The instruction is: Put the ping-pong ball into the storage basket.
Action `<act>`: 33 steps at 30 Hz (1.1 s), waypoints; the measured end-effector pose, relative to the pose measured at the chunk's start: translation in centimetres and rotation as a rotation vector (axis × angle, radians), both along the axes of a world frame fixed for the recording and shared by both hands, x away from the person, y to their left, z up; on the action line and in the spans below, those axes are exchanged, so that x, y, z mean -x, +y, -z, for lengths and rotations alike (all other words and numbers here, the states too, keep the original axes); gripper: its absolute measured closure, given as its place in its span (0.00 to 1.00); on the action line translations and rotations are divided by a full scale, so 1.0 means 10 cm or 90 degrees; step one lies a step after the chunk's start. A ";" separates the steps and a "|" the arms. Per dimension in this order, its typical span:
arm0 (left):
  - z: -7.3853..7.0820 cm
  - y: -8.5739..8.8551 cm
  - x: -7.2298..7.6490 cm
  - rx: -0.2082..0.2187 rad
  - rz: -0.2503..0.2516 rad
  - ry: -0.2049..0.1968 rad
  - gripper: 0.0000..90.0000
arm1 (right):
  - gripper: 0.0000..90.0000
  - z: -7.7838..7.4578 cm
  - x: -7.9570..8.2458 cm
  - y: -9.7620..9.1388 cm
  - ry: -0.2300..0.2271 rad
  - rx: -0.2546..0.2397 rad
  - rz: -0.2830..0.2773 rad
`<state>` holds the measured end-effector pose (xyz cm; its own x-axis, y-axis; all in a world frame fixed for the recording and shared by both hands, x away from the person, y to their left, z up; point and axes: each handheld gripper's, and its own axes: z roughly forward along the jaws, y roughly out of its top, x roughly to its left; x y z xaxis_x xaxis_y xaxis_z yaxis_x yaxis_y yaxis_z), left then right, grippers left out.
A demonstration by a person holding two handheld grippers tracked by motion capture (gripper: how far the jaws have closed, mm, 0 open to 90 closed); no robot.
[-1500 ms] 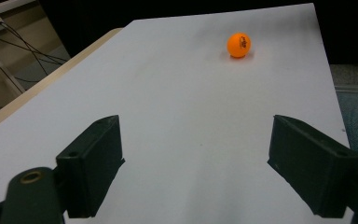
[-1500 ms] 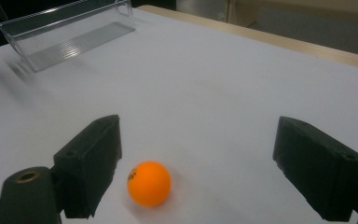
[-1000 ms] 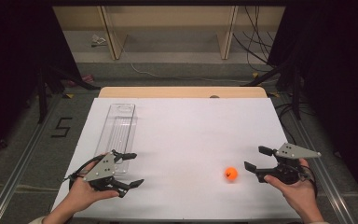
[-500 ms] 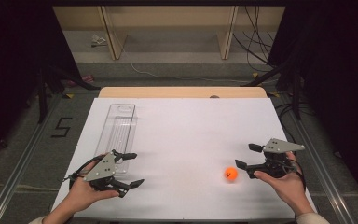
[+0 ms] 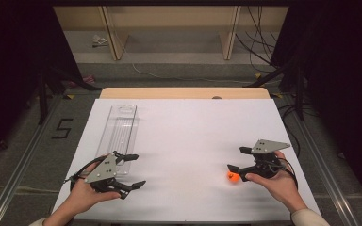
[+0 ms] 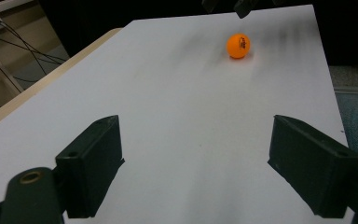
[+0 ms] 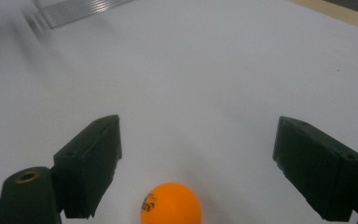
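White worktop (image 5: pixel 184 141): orange ball (image 5: pixel 234 177) lies between the wide-open, empty fingers of the right gripper (image 5: pixel 236 160), near right; left gripper (image 5: pixel 132 171) far off, open, empty.

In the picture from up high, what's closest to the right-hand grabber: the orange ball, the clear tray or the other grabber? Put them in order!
From the right gripper:
1. Orange ball, at its lower jaw.
2. Left gripper, across the table.
3. Clear tray, far left, farther back.

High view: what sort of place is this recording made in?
Probably a lab or workshop data-collection station. A white table stands in a dark curtained space, loose cables run along the floor behind, and a taped number 5 marks the floor beside it.
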<state>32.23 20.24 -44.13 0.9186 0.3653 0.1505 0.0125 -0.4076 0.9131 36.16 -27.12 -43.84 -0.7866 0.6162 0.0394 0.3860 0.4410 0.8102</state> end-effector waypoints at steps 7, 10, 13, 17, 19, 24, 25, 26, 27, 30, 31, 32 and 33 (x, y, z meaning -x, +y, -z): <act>0.00 -0.01 0.00 -0.001 0.001 0.000 0.19 | 0.18 0.08 -0.02 0.08 0.024 0.025 -0.020; 0.00 -0.01 0.00 -0.001 0.001 0.000 0.19 | 0.18 0.13 -0.03 0.10 0.041 0.040 -0.032; 0.00 -0.01 0.00 -0.001 0.001 0.000 0.19 | 0.18 0.16 -0.03 0.12 0.049 0.051 -0.038; 0.00 0.00 0.00 0.000 0.001 0.000 0.19 | 0.18 0.19 -0.03 0.13 0.057 0.060 -0.043; 0.00 0.00 0.00 -0.001 0.001 0.000 0.19 | 0.18 0.20 -0.03 0.13 0.061 0.064 -0.044; 0.00 0.00 0.00 -0.001 0.002 -0.001 0.19 | 0.18 0.22 -0.04 0.13 0.063 0.070 -0.047; 0.00 0.00 0.00 -0.001 0.001 0.000 0.19 | 0.18 0.23 -0.03 0.13 0.065 0.071 -0.047; 0.00 -0.01 0.00 0.000 0.001 0.000 0.19 | 0.18 0.23 -0.04 0.13 0.066 0.072 -0.048; 0.00 -0.01 0.00 0.000 0.002 0.000 0.19 | 0.18 0.24 -0.04 0.13 0.068 0.074 -0.047; 0.00 0.00 0.00 -0.001 0.001 0.000 0.19 | 0.18 0.25 -0.04 0.14 0.071 0.080 -0.049; 0.00 0.00 0.00 0.000 0.001 0.000 0.19 | 0.18 0.26 -0.04 0.14 0.073 0.083 -0.050; 0.00 0.00 0.00 0.000 0.001 0.000 0.19 | 0.18 0.26 -0.04 0.14 0.075 0.084 -0.050; 0.00 -0.01 0.00 0.000 0.002 0.000 0.19 | 0.18 0.27 -0.04 0.14 0.077 0.086 -0.051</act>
